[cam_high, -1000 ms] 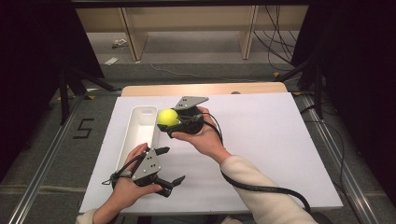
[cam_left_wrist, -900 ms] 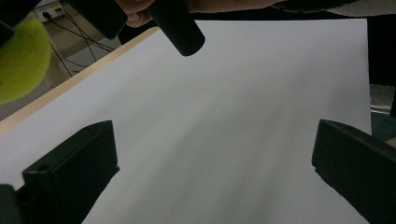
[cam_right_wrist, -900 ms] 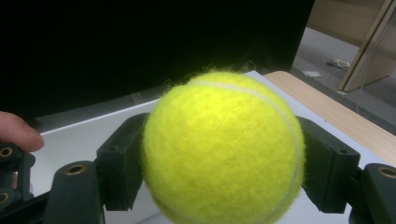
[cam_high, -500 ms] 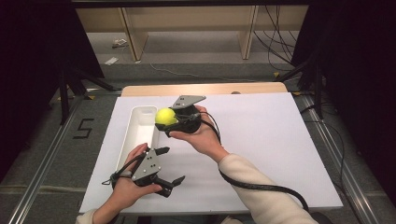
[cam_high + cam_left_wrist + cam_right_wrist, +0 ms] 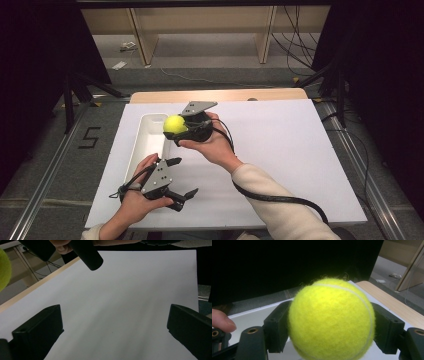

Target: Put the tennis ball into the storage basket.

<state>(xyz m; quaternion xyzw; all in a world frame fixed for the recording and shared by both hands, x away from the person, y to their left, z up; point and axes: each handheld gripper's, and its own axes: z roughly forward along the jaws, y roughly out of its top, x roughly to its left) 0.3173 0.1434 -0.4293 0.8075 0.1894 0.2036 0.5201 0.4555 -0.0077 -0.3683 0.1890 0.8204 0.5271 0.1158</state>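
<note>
My right gripper [image 5: 175, 127] is shut on a yellow tennis ball [image 5: 174, 124], held above the right rim of the long white tray [image 5: 146, 142]. In the right gripper view the tennis ball [image 5: 331, 320] sits squeezed between both black jaws, with the tray's white inside below it. My left gripper [image 5: 183, 177] rests low near the table's front left, just right of the tray's near end, open with nothing between its jaws. In the left gripper view its jaws stand wide apart over bare white board [image 5: 120, 315], and an edge of the ball [image 5: 3, 268] shows at far left.
The white board [image 5: 300, 150] covers most of the table, with a wooden strip [image 5: 220, 95] along its far edge. A black cable [image 5: 280, 199] trails from the right gripper past the sleeve. Metal rails run along both sides of the table.
The right gripper with the ball has drifted slightly left toward the tray. The left gripper has stayed in place.
</note>
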